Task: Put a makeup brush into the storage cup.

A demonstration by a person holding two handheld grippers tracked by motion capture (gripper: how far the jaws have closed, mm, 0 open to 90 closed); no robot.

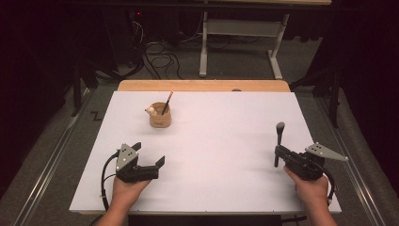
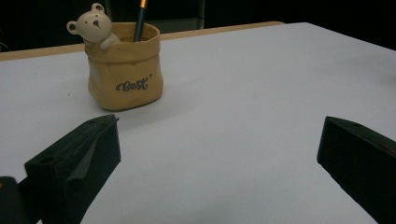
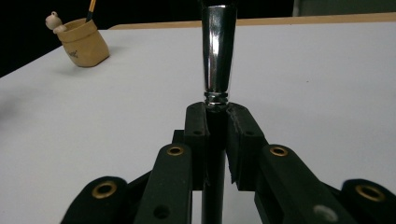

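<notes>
White worktop (image 1: 211, 141) was spread wide; at eleven o'clock a tan pouch-shaped holder (image 1: 160, 116) was stood, a brush inside. At four o'clock, a makeup brush (image 1: 279, 141) was clamped upright by the right claw (image 1: 278, 153), seemingly for insertion; the left claw (image 1: 149, 160) was held agape.

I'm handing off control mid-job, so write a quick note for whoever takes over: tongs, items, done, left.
Right tongs: shut on the black-handled makeup brush with a chrome ferrule, held upright above the white table at its right side.
Left tongs: open, empty, low over the table, pointing at the holder.
Tan bag-shaped ceramic holder with a small bear figure: far left of the table, one dark pencil with an orange band standing in it.
Done: brush picked up.
Left, probably: carry the brush across and drop it into the holder.
</notes>
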